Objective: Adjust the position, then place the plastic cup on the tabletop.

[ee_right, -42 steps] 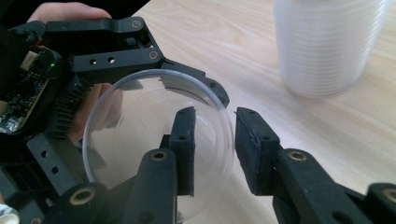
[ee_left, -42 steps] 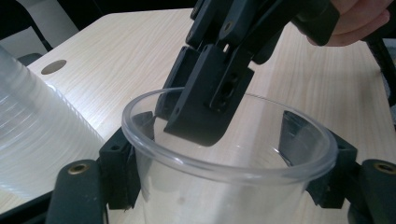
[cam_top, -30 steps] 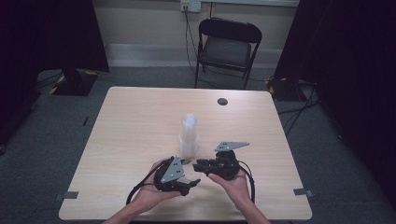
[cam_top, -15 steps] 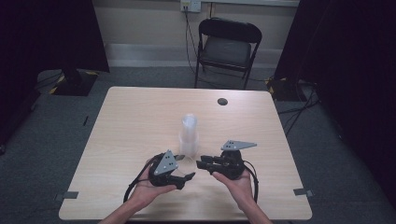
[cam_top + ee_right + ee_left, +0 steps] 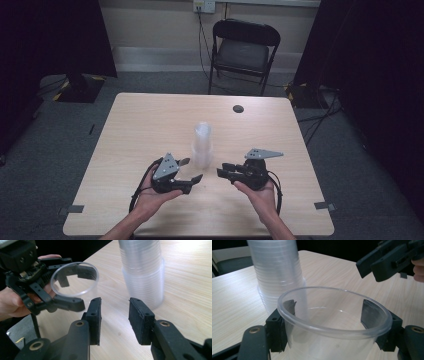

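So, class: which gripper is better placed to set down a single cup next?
Left. The left gripper already clamps a single cup; the right gripper is open, holding nothing, beside the stack.

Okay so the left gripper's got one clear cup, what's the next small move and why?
Probably carry the clear cup, clamped in the left gripper, away from the cup stack and set it on bare table; the right gripper is open and holds nothing.

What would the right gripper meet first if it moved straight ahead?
Probably the single clear plastic cup held by the left gripper; the right gripper points between it and the stack of clear cups, so depth is unsure.
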